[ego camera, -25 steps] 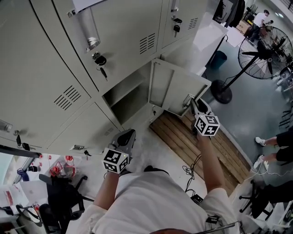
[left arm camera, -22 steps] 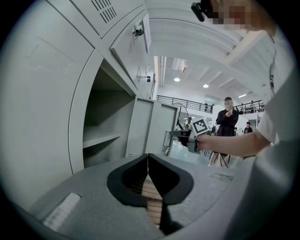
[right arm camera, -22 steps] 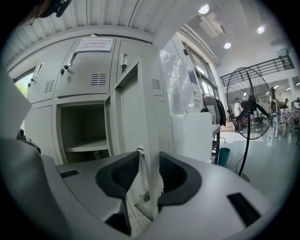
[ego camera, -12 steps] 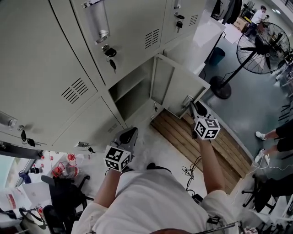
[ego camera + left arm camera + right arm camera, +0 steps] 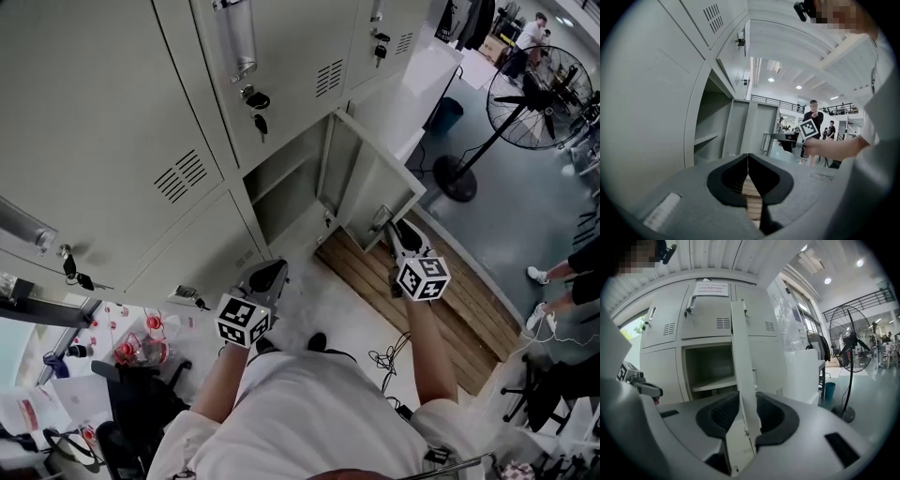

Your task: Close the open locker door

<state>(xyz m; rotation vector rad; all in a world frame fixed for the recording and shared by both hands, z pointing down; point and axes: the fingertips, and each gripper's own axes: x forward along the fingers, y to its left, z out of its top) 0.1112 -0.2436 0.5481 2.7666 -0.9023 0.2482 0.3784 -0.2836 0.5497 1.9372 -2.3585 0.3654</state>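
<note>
Where one locker door (image 5: 370,183) stands ajar: one right gripper (image 5: 387,218) grasping its edge; one left gripper (image 5: 267,275) clenched, empty.

A slatted wooden pallet (image 5: 412,291) lies below me, and past its far edge the floor (image 5: 525,216) is glossy grey. 1 pedestal fan (image 5: 539,89) stands there near a blue bin (image 5: 448,120). Round ceiling lights (image 5: 771,79) glow overhead.
</note>
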